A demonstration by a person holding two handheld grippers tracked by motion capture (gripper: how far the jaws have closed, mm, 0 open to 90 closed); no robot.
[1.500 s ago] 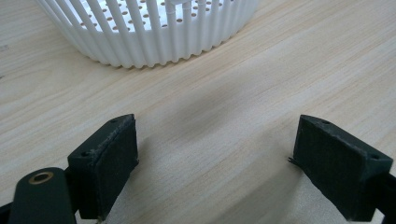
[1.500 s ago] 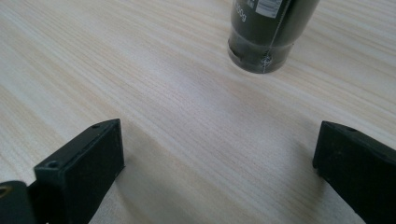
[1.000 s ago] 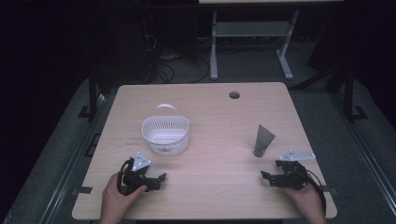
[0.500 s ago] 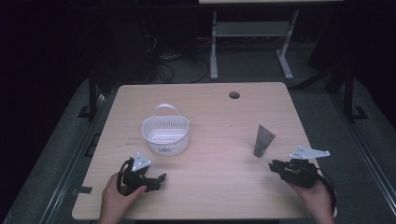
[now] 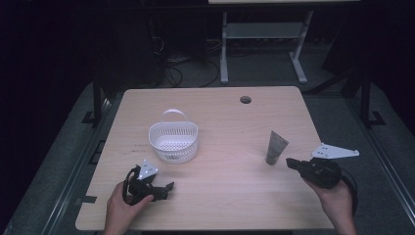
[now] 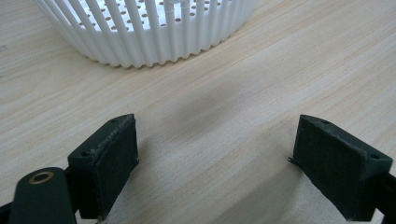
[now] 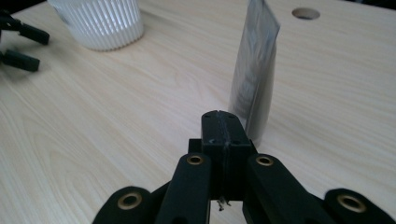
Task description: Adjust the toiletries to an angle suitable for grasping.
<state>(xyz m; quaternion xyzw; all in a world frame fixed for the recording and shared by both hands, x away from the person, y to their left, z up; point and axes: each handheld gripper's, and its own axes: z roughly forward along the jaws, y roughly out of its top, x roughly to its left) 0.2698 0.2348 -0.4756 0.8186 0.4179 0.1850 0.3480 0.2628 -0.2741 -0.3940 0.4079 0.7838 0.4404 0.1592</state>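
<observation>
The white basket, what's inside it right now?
The white basket looks empty in the high view: its perforated floor shows through the open top. The strip of floor just behind its near wall is hidden by that wall.

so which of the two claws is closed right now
The right claw, lifted beside the upright grey tube: its pads press flat together with nothing between them. The left claw, near the white basket, stands wide open.

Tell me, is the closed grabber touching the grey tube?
Apart. In the right gripper view, bare table shows between the shut right gripper and the standing tube; the high view shows a gap too.
</observation>
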